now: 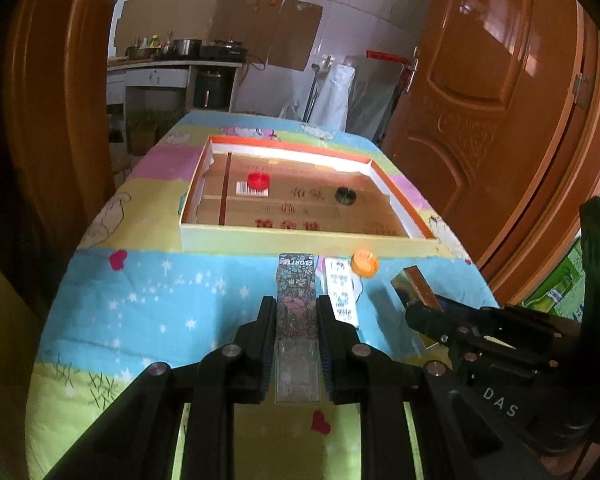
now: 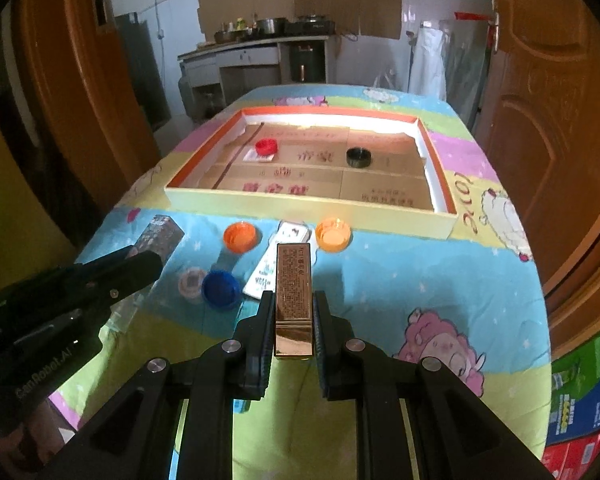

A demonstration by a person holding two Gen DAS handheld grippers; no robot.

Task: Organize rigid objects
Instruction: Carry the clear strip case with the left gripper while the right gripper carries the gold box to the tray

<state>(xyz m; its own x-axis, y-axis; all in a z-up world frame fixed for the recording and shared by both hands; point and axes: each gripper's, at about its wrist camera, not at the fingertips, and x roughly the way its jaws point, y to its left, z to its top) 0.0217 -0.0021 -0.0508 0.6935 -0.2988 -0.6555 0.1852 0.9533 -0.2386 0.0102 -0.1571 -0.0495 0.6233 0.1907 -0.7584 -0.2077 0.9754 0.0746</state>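
My left gripper (image 1: 296, 304) is shut on a long floral-patterned box (image 1: 296, 280), held above the table and pointing at the tray. My right gripper (image 2: 293, 300) is shut on a shiny gold box (image 2: 293, 276), also lifted off the cloth. The right gripper (image 1: 424, 312) with its gold box (image 1: 418, 282) shows at the right of the left wrist view, and the left gripper (image 2: 148, 262) with the floral box (image 2: 158, 236) at the left of the right wrist view. Ahead lies a shallow cardboard tray (image 2: 300, 200) holding a red cap (image 2: 266, 146) and a black cap (image 2: 358, 157).
On the cartoon-print cloth (image 2: 400, 280) before the tray lie two orange caps (image 2: 240, 236) (image 2: 333, 234), a blue cap (image 2: 220, 288), a pale cap (image 2: 191, 282) and a white flat packet (image 2: 276, 260). Wooden doors flank the table; a kitchen counter stands behind.
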